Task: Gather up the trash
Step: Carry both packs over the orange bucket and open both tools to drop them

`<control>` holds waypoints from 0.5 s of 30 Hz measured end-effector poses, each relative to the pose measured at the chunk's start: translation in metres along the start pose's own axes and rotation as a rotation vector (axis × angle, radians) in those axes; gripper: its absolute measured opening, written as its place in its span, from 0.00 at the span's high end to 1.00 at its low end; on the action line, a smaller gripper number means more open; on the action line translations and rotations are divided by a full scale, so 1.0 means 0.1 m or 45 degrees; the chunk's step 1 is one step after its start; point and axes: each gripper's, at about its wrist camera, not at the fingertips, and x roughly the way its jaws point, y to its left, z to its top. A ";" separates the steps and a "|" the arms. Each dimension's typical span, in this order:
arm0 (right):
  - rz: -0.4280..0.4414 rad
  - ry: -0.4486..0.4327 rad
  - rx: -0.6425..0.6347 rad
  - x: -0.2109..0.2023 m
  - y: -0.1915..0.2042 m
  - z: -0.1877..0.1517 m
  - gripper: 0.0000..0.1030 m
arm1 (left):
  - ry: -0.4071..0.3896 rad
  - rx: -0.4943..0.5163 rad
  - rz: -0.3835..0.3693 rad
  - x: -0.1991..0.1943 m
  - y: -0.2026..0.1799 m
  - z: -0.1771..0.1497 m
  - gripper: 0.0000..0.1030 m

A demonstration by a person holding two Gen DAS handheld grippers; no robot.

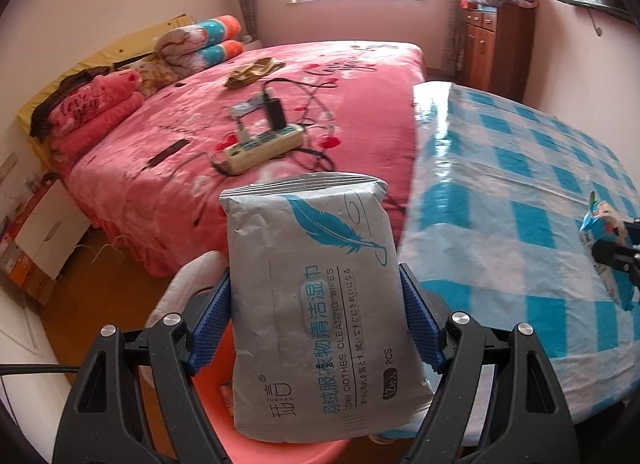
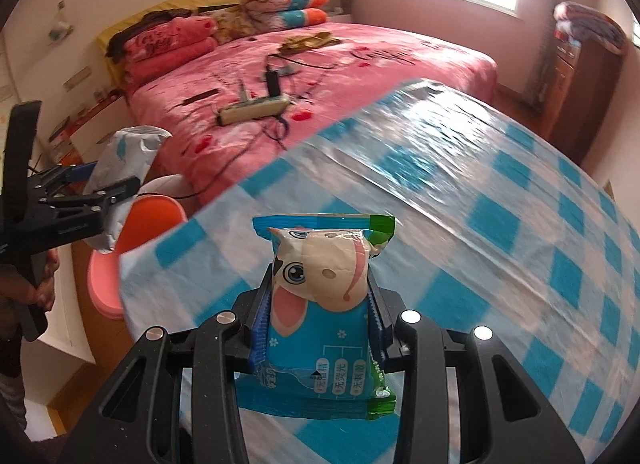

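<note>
A: Two packs in hand, one per gripper. Grey wipes pack (image 1: 316, 304) sits clamped between the left gripper (image 1: 316, 320) pads, held at mid-body, over an orange stool (image 1: 280, 452) by the table edge.

B: How's it handle?

A: Prob. light, soft, crinkly film; looks half empty, so it'll squash. Slick skin, so grip across the flat middle, not the crimped end.

B: Other one?

A: Blue cartoon pack (image 2: 320, 304) w/ a big-eared animal face, right gripper (image 2: 320, 328) closed on its sides, up over the blue-check tablecloth (image 2: 520, 224). Same deal: puffy, light, slippery.

B: Any text?

A: Grey one reads "JUEYAN", "DOWN CLOTHES CLEANING WIPES", "OPEN", "PCS", plus Chinese and Japanese lines, teal feather logo. Blue one: Chinese only, small "OPEN" tab. Behind, pink bed (image 1: 280, 112) w/ a power strip (image 1: 260, 144); pillow says "Love you"
</note>
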 end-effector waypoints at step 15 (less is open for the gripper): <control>0.239 0.022 -0.218 0.33 0.92 0.45 0.61 | 0.040 -0.087 0.231 0.05 0.77 -0.20 0.24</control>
